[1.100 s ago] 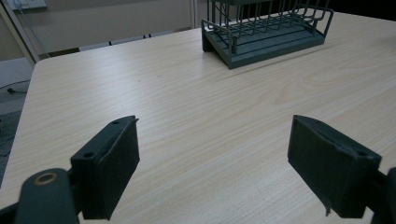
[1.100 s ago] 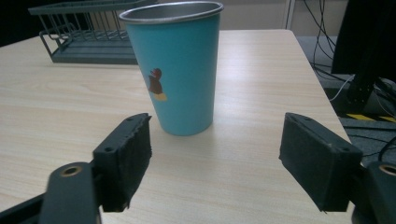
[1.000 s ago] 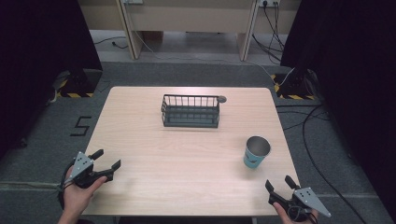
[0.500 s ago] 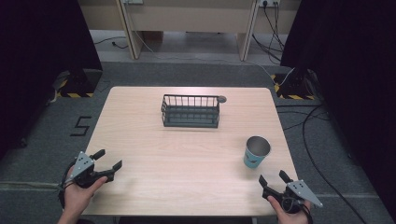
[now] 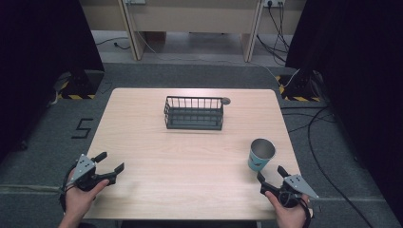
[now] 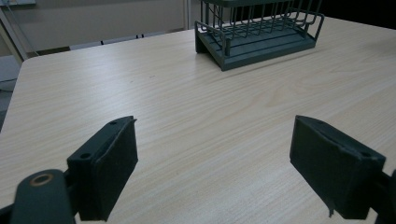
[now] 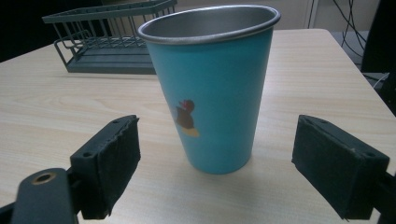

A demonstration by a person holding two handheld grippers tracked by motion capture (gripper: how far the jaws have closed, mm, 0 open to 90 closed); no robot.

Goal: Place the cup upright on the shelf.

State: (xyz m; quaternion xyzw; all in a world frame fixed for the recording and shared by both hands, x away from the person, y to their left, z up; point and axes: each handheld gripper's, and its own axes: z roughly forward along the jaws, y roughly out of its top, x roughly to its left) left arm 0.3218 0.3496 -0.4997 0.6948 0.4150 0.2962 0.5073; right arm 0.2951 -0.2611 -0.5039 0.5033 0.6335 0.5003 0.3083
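- The right tongs (image 5: 272, 177) are sitting at the near right corner of the surface (image 5: 142, 123), released, with the jaws spread wide and gripping nothing.
- The cup (image 5: 261, 155), a blue tumbler with a metal rim, is standing upright on the surface just beyond those tongs, near the right edge and apart from them.
- In the right gripper view the cup (image 7: 211, 84) is lining up between the two jaws but is lying ahead of the pads (image 7: 114, 163), so nothing is touching it yet.
- The step in hand looks like the approach for a grasp on the cup; the lifting has not begun.
- The left tongs (image 5: 108, 164) are resting at the near left, also released and gripping nothing, with bare surface ahead of them.
- The rack (image 5: 194, 113), a dark wire basket, is standing at the far middle of the surface, well apart from the cup, and is probably where the cup is going.
- The next move is calling for the right tongs to slide forward until the pads flank the cup's lower wall, keeping it centred, then clench evenly.
- The wall is tapering and smooth, so a crooked squeeze could tip the cup or let it slip.
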